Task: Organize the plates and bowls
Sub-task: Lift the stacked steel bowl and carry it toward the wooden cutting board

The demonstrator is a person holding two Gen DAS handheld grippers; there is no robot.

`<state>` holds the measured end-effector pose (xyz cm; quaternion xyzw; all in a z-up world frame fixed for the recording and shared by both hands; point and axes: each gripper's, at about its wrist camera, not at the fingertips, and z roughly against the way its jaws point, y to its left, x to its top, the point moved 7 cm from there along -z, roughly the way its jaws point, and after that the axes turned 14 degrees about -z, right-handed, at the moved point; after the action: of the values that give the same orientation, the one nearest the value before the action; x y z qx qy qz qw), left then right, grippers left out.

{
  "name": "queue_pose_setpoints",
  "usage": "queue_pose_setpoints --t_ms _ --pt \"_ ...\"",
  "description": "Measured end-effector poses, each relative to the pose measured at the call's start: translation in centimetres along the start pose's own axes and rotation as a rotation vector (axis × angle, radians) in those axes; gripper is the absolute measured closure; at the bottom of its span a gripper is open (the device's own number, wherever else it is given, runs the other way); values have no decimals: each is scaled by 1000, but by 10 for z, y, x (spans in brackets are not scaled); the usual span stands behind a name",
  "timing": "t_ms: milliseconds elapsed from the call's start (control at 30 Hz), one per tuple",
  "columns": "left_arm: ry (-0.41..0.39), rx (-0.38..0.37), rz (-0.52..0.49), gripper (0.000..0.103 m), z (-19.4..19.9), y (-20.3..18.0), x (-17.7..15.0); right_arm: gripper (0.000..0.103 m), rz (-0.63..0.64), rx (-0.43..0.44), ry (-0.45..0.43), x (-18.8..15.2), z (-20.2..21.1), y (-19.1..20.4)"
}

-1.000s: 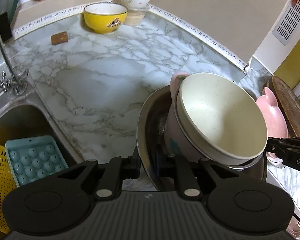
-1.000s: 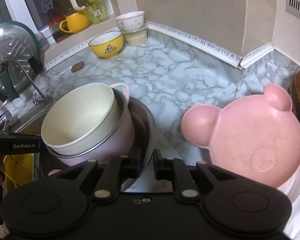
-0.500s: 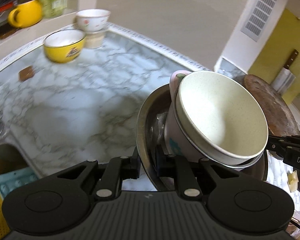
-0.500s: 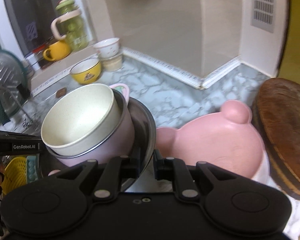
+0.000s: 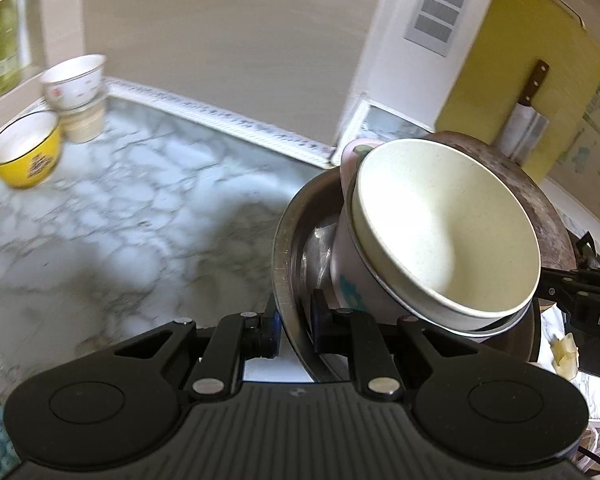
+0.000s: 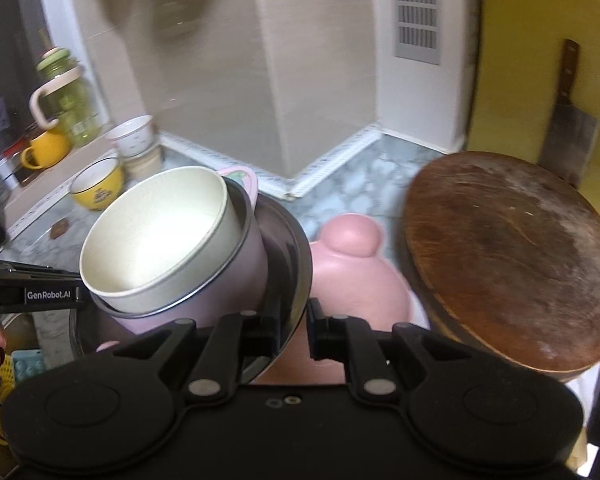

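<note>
Both grippers, left [image 5: 294,322] and right [image 6: 294,330], are clamping opposite rims of the metal basin [image 5: 284,248], which is carrying the pink pot [image 6: 236,276] and cream bowl [image 5: 444,224] above the pink plate [image 6: 360,280]; keeping it level should stop the tilted stack sliding.

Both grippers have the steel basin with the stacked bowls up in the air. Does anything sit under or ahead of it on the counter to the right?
Yes. In the right wrist view the pink bear plate lies directly beyond and below the steel basin, and the round wooden board stands further right. Both grippers, left and right, clamp its rim.
</note>
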<state>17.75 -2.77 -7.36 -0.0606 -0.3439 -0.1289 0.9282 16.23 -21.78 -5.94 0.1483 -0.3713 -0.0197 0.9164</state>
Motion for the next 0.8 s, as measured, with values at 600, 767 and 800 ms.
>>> queue_pose_setpoints --t_ms 600,767,800 --pt "67 -18 -41 90 -70 -41 4 90 -29 -74 46 0 -35 -68" --pt "73 -8 -50 90 -78 -44 3 90 -33 -67 63 -1 -46 -76" --pt "75 -8 -52 90 -79 -45 3 90 -32 -69 67 -1 -48 -77"
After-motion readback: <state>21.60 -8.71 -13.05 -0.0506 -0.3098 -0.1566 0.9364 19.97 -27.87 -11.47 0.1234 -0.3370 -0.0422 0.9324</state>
